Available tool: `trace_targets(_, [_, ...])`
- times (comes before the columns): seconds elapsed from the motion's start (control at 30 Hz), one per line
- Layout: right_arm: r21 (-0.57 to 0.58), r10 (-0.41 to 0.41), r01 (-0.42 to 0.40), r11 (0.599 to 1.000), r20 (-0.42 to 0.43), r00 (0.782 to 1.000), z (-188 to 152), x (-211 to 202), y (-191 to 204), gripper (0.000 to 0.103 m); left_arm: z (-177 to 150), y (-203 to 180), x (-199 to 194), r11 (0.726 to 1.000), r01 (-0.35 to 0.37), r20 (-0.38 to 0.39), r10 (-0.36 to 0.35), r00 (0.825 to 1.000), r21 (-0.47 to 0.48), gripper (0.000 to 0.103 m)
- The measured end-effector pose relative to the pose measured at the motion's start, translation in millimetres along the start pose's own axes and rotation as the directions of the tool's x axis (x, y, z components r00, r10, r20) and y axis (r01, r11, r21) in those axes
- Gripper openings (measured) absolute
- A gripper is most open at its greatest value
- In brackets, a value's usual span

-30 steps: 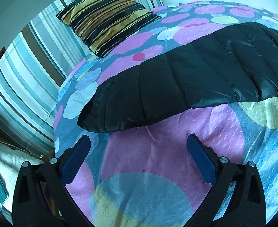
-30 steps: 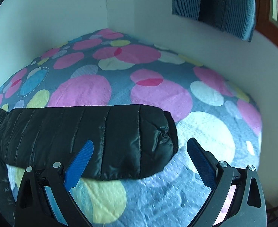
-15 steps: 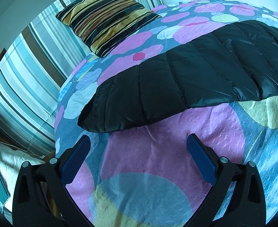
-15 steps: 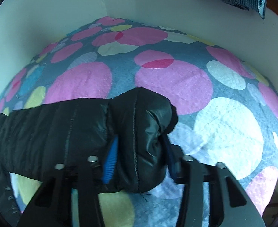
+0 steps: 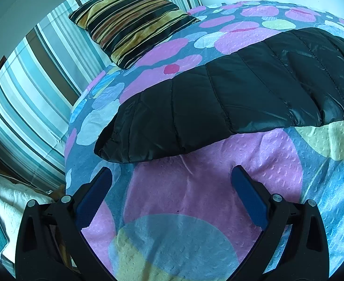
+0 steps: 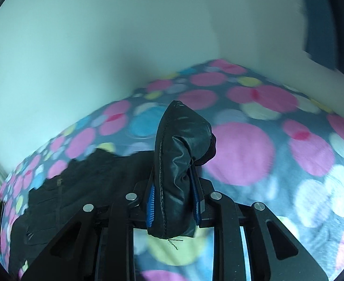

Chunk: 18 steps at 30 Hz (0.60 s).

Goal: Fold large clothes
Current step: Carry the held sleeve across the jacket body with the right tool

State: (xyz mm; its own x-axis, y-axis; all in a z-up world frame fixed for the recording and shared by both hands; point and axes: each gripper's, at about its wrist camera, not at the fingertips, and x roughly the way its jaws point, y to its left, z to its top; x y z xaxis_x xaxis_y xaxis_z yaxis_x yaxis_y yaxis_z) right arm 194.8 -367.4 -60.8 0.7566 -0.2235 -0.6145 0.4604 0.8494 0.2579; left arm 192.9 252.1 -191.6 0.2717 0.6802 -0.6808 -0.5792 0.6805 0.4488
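One bed [image 5: 195,210] filled both views, its spread a grey-blue ground dotted with pink, pale blue, white and yellow circles. In the left wrist view a teal-and-white striped cover [image 5: 31,89] ran along the bed's edge from 8 to 11 o'clock, and a cushion [image 5: 129,21] striped in black, mustard and brown leaned at 11 o'clock.

The black quilted jacket [image 5: 218,110] lay across the spread. In the left wrist view one sleeve stretched flat from 9 o'clock toward 2 o'clock, glossy, puffed, and stitched into crosswise panels, its cuff end pointing to 9 o'clock. In the right wrist view, which was blurred, the jacket's body spread dark from 7 to 9 o'clock, and its other sleeve end [image 6: 181,164] stood raised off the bed in the middle of the frame, bunched and creased, with a stitched seam running down its left side and a loose thread hanging at the bottom.

The right gripper [image 6: 174,201] was clamped on that sleeve end, its blue pads [image 6: 151,201] pressed against the fabric on both sides.

The left gripper [image 5: 172,175] hovered over a pink circle just short of the flat sleeve, its jaws wide apart, with nothing between the blue pads [image 5: 94,199].
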Motion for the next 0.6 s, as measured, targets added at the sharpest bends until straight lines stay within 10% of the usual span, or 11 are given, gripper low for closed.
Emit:
trace_targets(0.3, [-0.286, 0.197, -0.22, 0.933, -0.105, 0.975, -34.7, 44.0, 198.2, 0.025, -0.9, 0.8, 1.7, 1.0, 0.011, -0.004, -0.011, 1.0, -0.007, 0.101])
trace_targets(0.6, [-0.451, 0.213, -0.302, 0.84, -0.239, 0.948, -100.6, 81.2, 299.4, 0.025, -0.6, 4.8, 4.8, 0.999, 0.038, -0.011, -0.038, 0.999, -0.026, 0.101])
